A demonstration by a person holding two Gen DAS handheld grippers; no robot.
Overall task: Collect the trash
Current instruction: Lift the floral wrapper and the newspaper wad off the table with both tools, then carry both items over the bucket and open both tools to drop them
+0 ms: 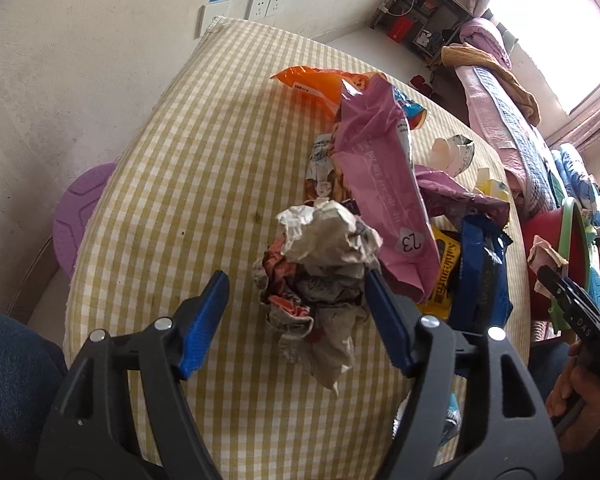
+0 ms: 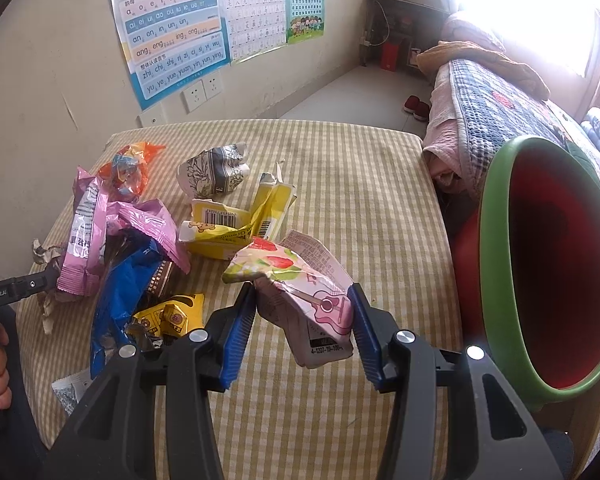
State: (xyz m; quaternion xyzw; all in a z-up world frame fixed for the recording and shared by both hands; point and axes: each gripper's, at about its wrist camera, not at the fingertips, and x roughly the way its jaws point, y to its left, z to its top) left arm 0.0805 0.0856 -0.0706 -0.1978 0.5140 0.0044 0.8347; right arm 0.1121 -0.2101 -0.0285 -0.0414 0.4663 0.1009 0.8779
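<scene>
Near the table's (image 2: 340, 160) right edge, beside the bin (image 2: 496, 240), the right gripper (image 2: 304, 320) clamps a pink carton (image 2: 316, 304). Left gripper (image 1: 296, 300) stands apart around crumpled paper (image 1: 320, 256); wrappers (image 2: 120, 240) crowd the left side.

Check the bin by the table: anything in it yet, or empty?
Cannot tell fully. The green-rimmed bin is tilted toward the right wrist camera; its visible red inside shows no trash, but the bottom is dark.

left tongs (image 1: 296, 312): parted | right tongs (image 2: 304, 312): clamped, angled down
</scene>
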